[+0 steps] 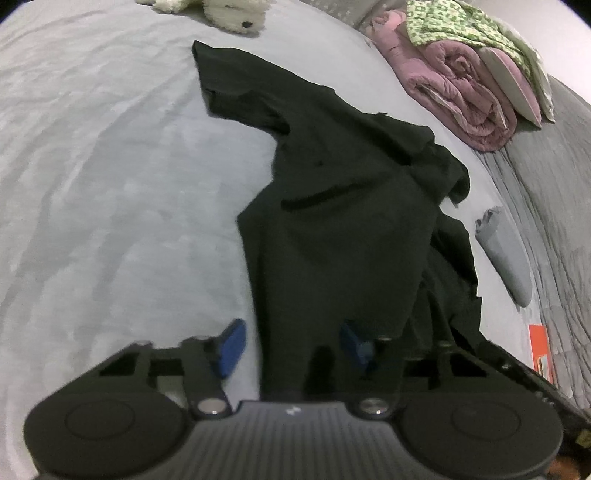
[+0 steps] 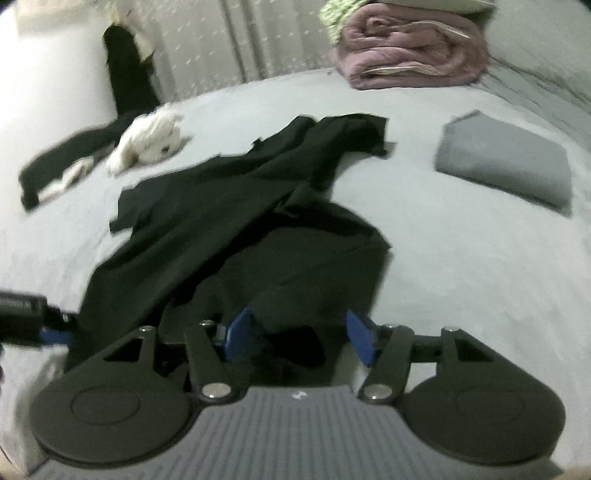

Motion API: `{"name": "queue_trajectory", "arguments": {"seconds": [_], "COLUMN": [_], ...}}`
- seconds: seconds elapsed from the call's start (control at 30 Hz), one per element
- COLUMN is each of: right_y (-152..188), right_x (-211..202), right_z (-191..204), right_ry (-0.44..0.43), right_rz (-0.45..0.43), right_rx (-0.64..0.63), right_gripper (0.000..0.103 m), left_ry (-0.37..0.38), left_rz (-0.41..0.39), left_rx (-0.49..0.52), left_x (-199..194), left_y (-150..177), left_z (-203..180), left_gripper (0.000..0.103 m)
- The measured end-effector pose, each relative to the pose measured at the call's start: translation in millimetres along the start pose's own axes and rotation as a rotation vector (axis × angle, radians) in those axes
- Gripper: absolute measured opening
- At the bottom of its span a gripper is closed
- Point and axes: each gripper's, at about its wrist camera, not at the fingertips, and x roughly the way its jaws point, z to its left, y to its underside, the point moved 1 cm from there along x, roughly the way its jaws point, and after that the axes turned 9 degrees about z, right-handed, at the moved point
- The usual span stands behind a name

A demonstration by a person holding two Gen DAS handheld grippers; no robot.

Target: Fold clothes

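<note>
A black T-shirt (image 1: 332,206) lies rumpled on the grey bed sheet (image 1: 110,184), one sleeve stretched toward the far left. My left gripper (image 1: 293,345) is open, its blue pads (image 1: 232,347) straddling the shirt's near hem edge. In the right wrist view the same shirt (image 2: 229,229) lies bunched in front. My right gripper (image 2: 301,338) is open with the shirt's near edge lying between its blue pads (image 2: 240,334). The left gripper (image 2: 33,325) shows at the left edge of that view.
A folded grey garment (image 2: 506,162) lies to the right on the bed. A rolled pink quilt (image 2: 413,55) with green patterned cloth (image 1: 458,29) on it sits at the far side. A white plush toy (image 2: 147,144) and another black garment (image 2: 66,158) lie far left.
</note>
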Motion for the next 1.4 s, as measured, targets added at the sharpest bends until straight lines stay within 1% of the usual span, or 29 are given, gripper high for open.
{"name": "queue_trajectory", "arguments": {"seconds": [0.03,0.07,0.1,0.13,0.17,0.2,0.23,0.27,0.3,0.33,0.37,0.47,0.67,0.83,0.97,1.03,1.07,1.1,1.13,1.2,1.27,1.4], "right_y": [0,1,1,2,3,3,3,3,2,1,0,-4,-11,-15,-17,-17,-16,-15,-15,-13,-12,-9], "right_x": [5,10,15,19,23,25,27,28,28,27,27,18,-6,-22,-25,-22,-20,-18,-16,-12,-9,-11], "right_z": [3,6,9,10,12,12,11,9,6,2,-1,-10,-24,-42,-56,-63,-65,-66,-68,-71,-74,-78], "right_ry": [0.012,0.025,0.040,0.059,0.078,0.097,0.115,0.125,0.128,0.131,0.133,0.126,0.133,0.132,0.147,0.152,0.153,0.154,0.155,0.157,0.159,0.136], "right_rz": [0.008,0.016,0.022,0.022,0.021,0.016,0.011,0.006,0.005,0.003,0.001,-0.030,-0.120,-0.162,-0.170,-0.160,-0.151,-0.141,-0.132,-0.113,-0.094,-0.080], "right_rx": [-0.019,-0.038,-0.057,-0.074,-0.090,-0.097,-0.104,-0.100,-0.084,-0.068,-0.052,0.001,0.070,0.131,0.165,0.186,0.187,0.188,0.190,0.193,0.195,0.202], "right_gripper": [0.062,0.062,0.062,0.062,0.062,0.062,0.055,0.040,0.033,0.023,0.017,0.012,0.009,0.008,0.007,0.007,0.007,0.007,0.007,0.007,0.007,0.007], "left_ry": [0.001,0.001,0.001,0.001,0.004,0.008,0.013,0.011,0.003,-0.004,-0.014,-0.039,-0.049,-0.108,-0.091,-0.084,-0.085,-0.086,-0.086,-0.070,-0.052,-0.023], "left_rz": [0.001,-0.001,-0.003,-0.005,-0.014,-0.030,-0.046,-0.065,-0.089,-0.112,-0.133,-0.181,-0.219,-0.264,-0.256,-0.242,-0.231,-0.219,-0.209,-0.182,-0.151,-0.087], "left_rx": [0.003,0.006,0.010,0.013,0.014,0.012,0.010,0.011,0.016,0.020,0.023,0.025,0.022,0.040,0.020,0.012,0.013,0.013,0.010,0.004,-0.002,-0.029], "left_x": [0,0,0,0,-2,-6,-9,-14,-19,-24,-28,-35,-39,-45,-42,-39,-37,-36,-35,-36,-37,-38], "left_y": [0,1,1,1,1,1,0,-1,-2,-4,-6,-11,-18,-22,-27,-28,-28,-26,-25,-21,-15,-5], "left_z": [-1,-1,-2,-2,-2,-2,-2,-2,-1,-1,-1,0,-2,0,9,11,11,11,12,13,16,26], "left_gripper": [0.037,0.026,0.013,0.007,0.003,0.003,0.003,0.003,0.003,0.003,0.003,0.003,0.003,0.003,0.003,0.004,0.007,0.014,0.019,0.049,0.053,0.054]}}
